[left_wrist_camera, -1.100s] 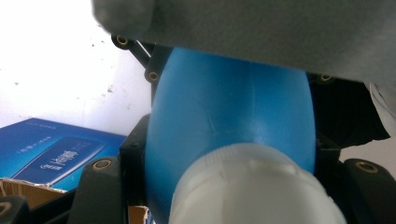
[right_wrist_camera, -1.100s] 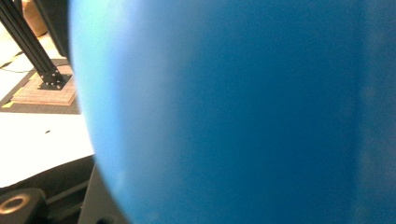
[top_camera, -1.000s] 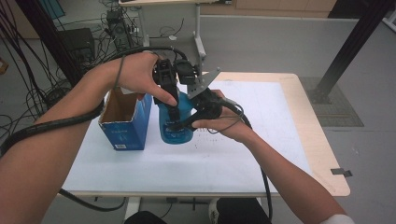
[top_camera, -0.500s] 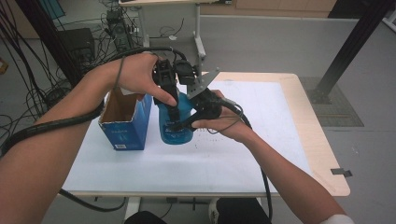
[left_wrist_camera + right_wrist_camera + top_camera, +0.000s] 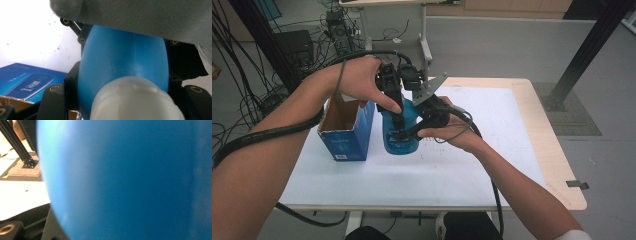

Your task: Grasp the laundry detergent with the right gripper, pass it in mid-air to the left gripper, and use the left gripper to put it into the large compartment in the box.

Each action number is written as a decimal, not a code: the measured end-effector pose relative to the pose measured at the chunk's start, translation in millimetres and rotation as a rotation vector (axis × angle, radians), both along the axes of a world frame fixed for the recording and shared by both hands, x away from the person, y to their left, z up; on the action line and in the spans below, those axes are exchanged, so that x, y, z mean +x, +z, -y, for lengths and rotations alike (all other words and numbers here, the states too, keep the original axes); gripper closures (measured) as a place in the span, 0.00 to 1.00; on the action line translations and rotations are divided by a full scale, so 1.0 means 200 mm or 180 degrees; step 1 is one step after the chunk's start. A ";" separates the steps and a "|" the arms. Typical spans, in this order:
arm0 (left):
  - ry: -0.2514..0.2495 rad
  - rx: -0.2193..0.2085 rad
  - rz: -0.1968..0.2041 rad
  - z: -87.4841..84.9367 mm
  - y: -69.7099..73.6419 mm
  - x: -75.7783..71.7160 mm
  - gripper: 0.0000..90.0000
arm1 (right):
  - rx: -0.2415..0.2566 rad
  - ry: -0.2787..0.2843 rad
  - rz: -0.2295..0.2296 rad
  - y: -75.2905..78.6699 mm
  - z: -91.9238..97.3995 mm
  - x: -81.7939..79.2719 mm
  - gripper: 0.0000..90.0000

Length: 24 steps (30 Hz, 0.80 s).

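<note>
Grippers both hold the blue plastic bottle (image 5: 399, 132) with white cap (image 5: 135, 100): left gripper (image 5: 396, 107) clamps its top, right gripper (image 5: 412, 131) its side, beside the open blue cardboard box (image 5: 344, 140).

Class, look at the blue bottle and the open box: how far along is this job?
Done: the blue bottle stands on the table beside the open blue box, outside it. In hand: the left tool grips its top near the white cap; the right tool clamps its body. Left: probably the cap, or boxing; I cannot tell which.
</note>
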<state>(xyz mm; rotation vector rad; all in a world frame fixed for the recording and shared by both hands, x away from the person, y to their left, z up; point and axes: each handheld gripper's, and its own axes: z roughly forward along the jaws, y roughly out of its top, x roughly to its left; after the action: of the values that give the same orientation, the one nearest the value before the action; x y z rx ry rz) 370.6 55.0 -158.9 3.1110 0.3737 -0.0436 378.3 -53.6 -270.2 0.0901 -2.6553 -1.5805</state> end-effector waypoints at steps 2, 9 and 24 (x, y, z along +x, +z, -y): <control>-0.0003 0.0007 -0.0004 0.00 0.00 0.00 0.41 | 0.0010 0.0003 -0.0005 0.00 0.00 0.00 0.47; -0.0002 0.0012 -0.0013 0.00 0.00 0.00 0.41 | 0.0012 0.0005 0.0004 -0.01 0.00 0.00 0.47; 0.0008 0.0016 -0.0017 0.01 0.00 0.01 0.41 | 0.0033 0.0008 -0.0030 -0.01 0.01 0.01 0.47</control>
<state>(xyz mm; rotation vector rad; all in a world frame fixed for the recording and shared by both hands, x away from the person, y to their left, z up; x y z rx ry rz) 372.1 52.6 -158.7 3.1159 0.3784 -0.0509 379.5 -55.6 -271.5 0.0863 -2.6391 -1.5901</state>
